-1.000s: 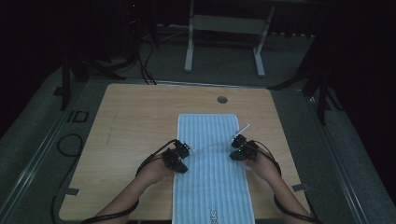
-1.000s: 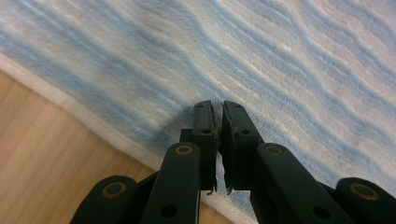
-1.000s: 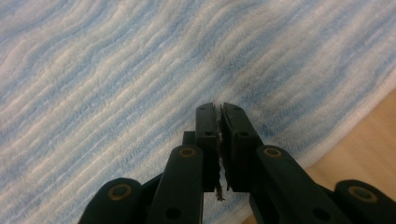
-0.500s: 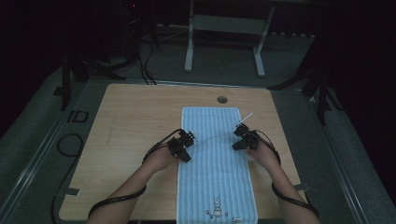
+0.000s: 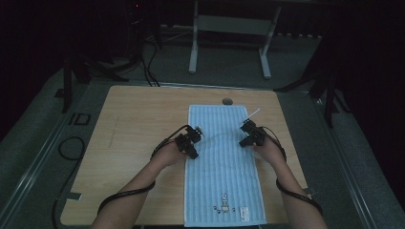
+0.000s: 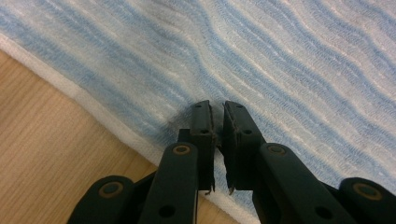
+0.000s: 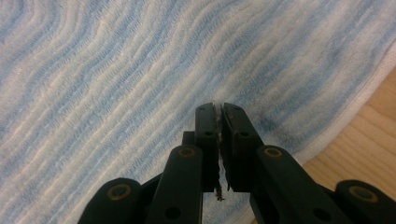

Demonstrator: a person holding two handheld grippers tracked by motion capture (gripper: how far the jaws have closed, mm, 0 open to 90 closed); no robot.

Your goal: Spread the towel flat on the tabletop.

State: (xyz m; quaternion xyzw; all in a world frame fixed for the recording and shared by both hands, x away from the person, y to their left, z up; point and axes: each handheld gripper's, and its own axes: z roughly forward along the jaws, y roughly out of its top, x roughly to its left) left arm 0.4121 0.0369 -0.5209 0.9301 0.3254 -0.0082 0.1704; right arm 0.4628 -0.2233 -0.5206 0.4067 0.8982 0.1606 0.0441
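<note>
A light wooden table (image 5: 133, 143) carries a blue striped towel (image 5: 222, 171) laid flat lengthwise.

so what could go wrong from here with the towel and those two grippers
Both the left gripper and the right gripper sit near the long edges of the blue striped towel with jaws almost closed. No fold of cloth shows between either pair, so a lift may come up empty. Pushed along like this, the tips could drag and ripple the flat towel. A one-sided catch would probably skew it on the wooden table.
</note>
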